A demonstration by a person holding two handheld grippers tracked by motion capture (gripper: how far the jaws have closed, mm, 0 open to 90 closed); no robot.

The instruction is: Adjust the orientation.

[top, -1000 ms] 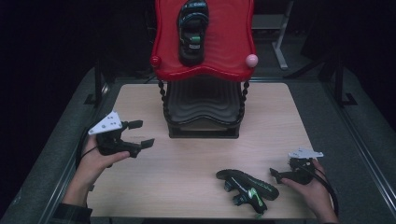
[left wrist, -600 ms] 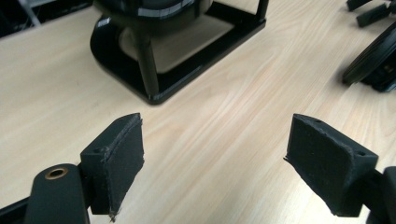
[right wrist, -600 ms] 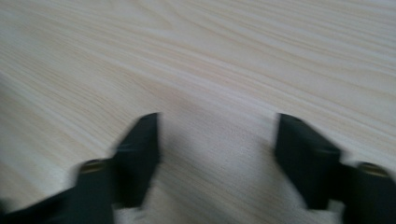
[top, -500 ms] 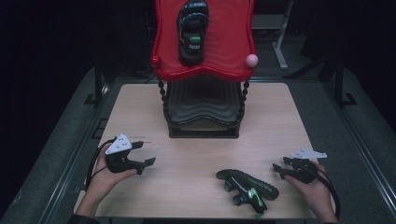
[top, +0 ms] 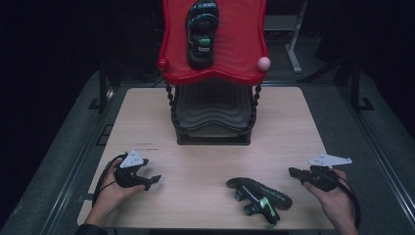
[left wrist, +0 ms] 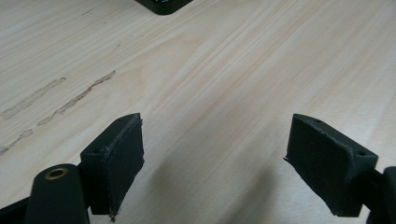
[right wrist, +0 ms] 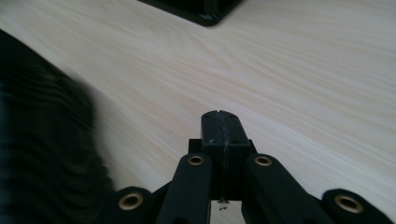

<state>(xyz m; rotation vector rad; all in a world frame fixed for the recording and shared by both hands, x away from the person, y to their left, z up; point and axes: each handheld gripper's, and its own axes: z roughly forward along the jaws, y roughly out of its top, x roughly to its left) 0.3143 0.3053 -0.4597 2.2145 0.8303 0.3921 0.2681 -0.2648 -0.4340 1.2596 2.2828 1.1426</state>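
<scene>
- The sandal (top: 259, 198) lay on the table (top: 205, 166), in front of the red rack (top: 215, 44) — not yet picked up.
- Right gripper (top: 295, 172) — jaws just closed on nothing — sat just beside the sandal; the left gripper (top: 150, 179) stood open and empty.
- Next move, likely: reopen and grasp the sandal.

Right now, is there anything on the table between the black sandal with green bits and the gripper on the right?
No. In the high view, bare pale wooden tabletop separates the black sandal from the right gripper.

Your right gripper view: shoe (right wrist: 44, 140) at 9 o'clock is blurred, cut off by left edge; rack (right wrist: 196, 9) cropped at 12.
</scene>
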